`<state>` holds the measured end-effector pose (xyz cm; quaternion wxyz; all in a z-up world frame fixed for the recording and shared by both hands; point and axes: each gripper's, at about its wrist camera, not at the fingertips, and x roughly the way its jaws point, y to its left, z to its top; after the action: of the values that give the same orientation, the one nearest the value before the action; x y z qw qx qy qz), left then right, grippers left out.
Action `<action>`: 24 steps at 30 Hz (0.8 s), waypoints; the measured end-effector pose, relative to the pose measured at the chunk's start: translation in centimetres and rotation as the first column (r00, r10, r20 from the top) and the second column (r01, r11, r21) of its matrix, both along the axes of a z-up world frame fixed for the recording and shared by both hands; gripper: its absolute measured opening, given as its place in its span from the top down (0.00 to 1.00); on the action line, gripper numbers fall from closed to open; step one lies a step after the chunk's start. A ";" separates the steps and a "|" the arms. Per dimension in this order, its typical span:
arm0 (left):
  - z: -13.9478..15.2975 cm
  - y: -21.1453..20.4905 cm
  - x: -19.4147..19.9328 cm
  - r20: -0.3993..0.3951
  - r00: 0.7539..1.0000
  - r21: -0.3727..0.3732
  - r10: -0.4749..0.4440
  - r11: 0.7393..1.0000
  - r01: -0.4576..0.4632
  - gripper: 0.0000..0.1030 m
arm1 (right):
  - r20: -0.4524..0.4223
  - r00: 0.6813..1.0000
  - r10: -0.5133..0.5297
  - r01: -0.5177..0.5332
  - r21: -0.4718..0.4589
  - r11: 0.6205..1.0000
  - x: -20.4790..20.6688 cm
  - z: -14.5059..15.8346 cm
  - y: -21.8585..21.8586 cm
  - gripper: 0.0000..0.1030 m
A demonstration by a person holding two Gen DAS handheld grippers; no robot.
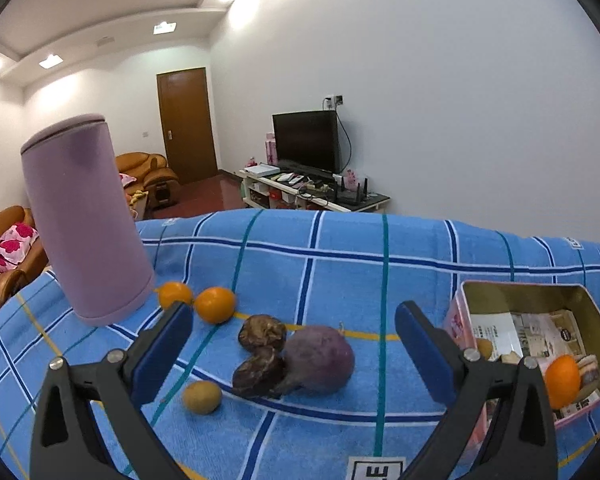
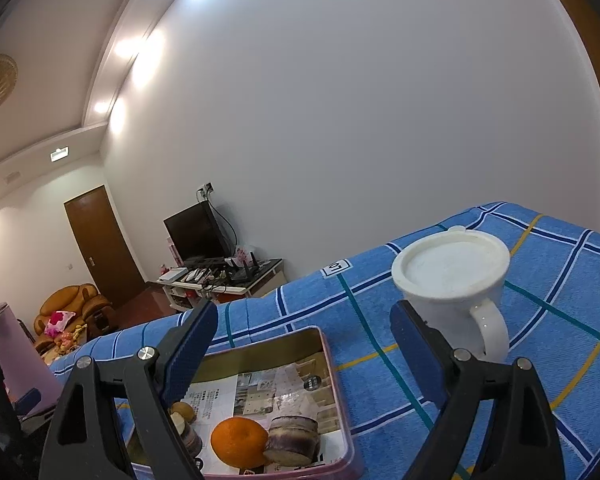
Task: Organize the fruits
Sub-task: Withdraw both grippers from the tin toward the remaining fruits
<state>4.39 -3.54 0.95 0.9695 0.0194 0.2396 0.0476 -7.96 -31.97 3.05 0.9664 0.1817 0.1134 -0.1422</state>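
The loose fruit lies on the blue checked cloth [image 1: 339, 240] before you: two small oranges [image 1: 215, 304], a purple round fruit [image 1: 319, 358], two dark wrinkled ones [image 1: 262, 332] and a small brown kiwi [image 1: 202, 397]. One orange [image 2: 239, 442] sits in the pink metal tin [image 2: 341, 412]. Your left gripper [image 1: 294, 354] and right gripper [image 2: 303, 354] both stand released, grasping nothing. A lidded white mug [image 2: 455, 288] stands just right of the tin.

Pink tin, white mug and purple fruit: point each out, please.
pink tin [image 2: 327, 354]: right wrist view, on its far right wall.
white mug [image 2: 451, 272]: right wrist view, on its lid.
purple fruit [image 1: 319, 360]: left wrist view, on the middle of its skin.
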 end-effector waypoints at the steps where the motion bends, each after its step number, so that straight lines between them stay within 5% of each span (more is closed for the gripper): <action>1: -0.1 -0.1 -0.2 0.001 1.000 0.009 -0.006 1.000 0.006 0.00 | -0.002 1.000 0.006 -0.006 -0.004 1.000 0.1 -0.1 0.2 0.14; 16: -0.5 1.6 -2.2 -0.017 0.998 0.038 -0.059 0.997 0.060 0.00 | -0.077 0.994 0.074 -0.080 -0.074 0.994 1.1 -1.5 4.7 0.14; 24: -0.3 8.1 -1.6 -0.036 0.999 0.023 -0.011 1.000 0.012 0.00 | -0.124 0.983 0.135 -0.148 -0.100 0.984 1.5 -1.8 8.5 0.14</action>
<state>2.81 4.58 0.70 0.9651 0.0331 0.2561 0.0444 -6.43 -23.47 1.25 0.9742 0.1117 0.1743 -0.0895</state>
